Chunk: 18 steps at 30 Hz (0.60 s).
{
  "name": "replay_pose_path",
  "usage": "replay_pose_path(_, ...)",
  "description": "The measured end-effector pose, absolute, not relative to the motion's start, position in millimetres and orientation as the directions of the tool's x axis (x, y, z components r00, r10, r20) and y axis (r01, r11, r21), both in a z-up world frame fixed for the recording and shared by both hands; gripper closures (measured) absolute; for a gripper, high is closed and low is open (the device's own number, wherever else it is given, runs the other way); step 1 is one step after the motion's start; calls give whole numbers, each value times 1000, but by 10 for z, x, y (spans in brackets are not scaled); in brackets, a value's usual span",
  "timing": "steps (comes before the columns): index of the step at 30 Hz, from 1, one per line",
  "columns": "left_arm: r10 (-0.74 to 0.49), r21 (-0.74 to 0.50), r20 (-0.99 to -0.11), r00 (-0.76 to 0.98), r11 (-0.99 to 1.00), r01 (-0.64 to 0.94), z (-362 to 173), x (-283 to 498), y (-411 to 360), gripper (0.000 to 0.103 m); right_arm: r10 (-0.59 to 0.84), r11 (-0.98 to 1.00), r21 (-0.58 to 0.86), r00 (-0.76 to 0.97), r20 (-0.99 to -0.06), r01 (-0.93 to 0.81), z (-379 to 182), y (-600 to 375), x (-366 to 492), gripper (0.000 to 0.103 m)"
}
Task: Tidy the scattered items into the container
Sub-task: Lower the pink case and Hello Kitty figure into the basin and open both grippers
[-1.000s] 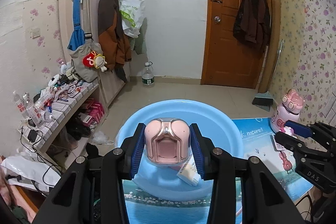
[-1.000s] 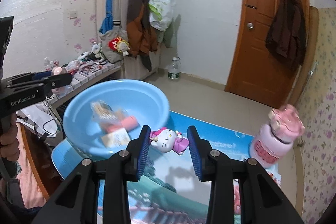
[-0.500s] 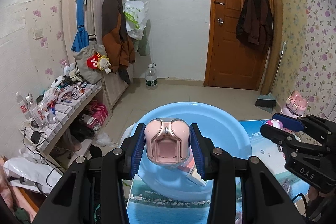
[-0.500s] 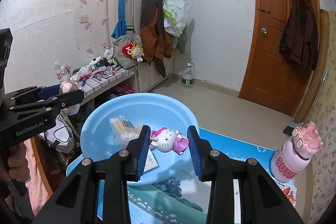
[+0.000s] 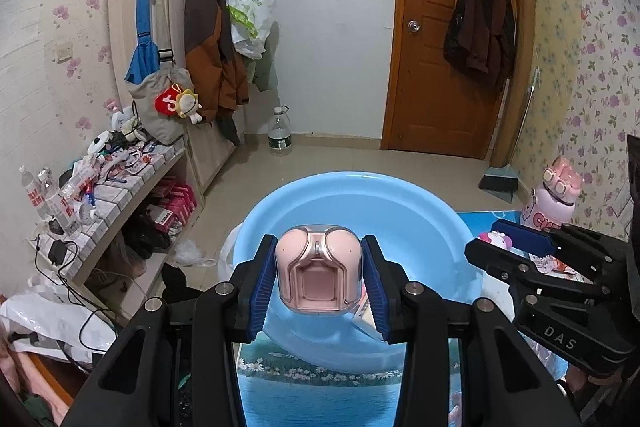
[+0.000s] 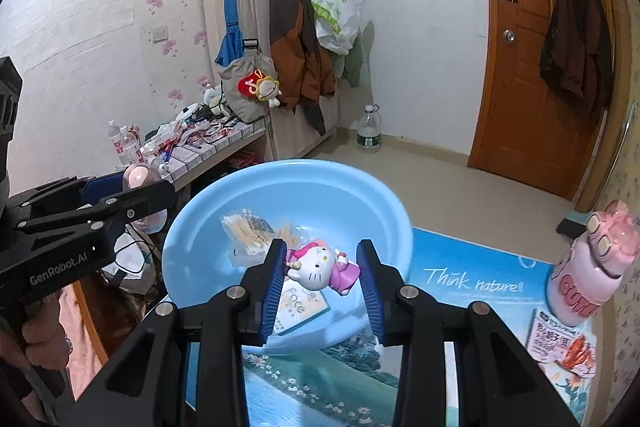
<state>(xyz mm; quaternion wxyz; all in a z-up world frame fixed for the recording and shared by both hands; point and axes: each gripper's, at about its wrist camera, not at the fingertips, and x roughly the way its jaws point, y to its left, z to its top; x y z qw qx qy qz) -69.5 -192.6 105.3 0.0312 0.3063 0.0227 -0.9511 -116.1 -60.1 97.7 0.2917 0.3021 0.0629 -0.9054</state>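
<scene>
My left gripper is shut on a pink earbud case and holds it above the near edge of the blue basin. My right gripper is shut on a Hello Kitty figure and holds it over the near right part of the basin. Inside the basin lie a bag of cotton swabs and a white "Face" packet. In the left wrist view the right gripper shows at the right with the figure.
The basin stands on a blue picture mat. A pink water bottle and a printed leaflet sit at the right. A cluttered shelf lies to the left. The left gripper shows at the left of the right wrist view.
Both grippers rose and drew back slightly, keeping their objects. The right gripper carried the figure left, from over the mat to over the basin.
</scene>
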Motion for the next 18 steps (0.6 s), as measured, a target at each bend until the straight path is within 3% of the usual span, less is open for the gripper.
replay_pose_path(18,-53,-33,-591,-805,-995,89,977,-806,-1874,63,-502,-813,70,-632,-590,579,933,-610,-1424,66)
